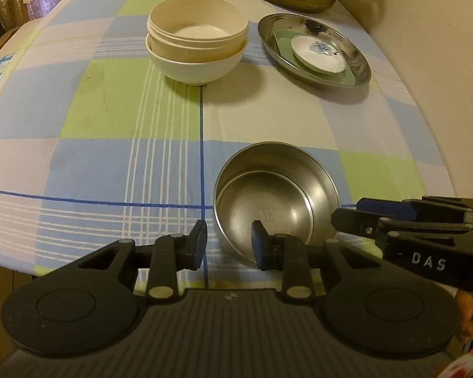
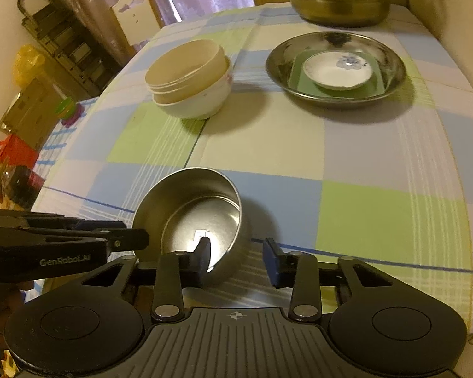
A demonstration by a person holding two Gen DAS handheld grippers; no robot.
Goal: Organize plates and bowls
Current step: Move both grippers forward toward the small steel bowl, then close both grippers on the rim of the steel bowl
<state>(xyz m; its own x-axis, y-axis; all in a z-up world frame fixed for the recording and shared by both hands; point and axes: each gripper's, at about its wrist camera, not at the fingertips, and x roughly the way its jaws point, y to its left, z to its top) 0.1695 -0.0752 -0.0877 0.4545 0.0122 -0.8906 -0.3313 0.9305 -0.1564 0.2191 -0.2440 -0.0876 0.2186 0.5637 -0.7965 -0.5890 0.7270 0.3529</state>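
You are at the pick-up of the steel bowl (image 1: pixel 276 201), which sits on the counter (image 1: pixel 110 119) near its front edge, well short of the cream bowl stack (image 1: pixel 197 50) and the steel plate (image 1: pixel 313 50) holding a green dish and a small white saucer. Both tongs straddle the steel bowl's wall from opposite sides: the left tongs (image 1: pixel 228 242) have one pad inside, one outside, a visible gap remaining; the right tongs (image 2: pixel 239 260) likewise, and I cannot tell whether either set presses yet. Judging by the task, next you'd clamp firmly, lift level and carry it toward the cream bowl stack. Readable writing: "DAS" on the right tongs' arm, "GenRobot.AI" on the left's.
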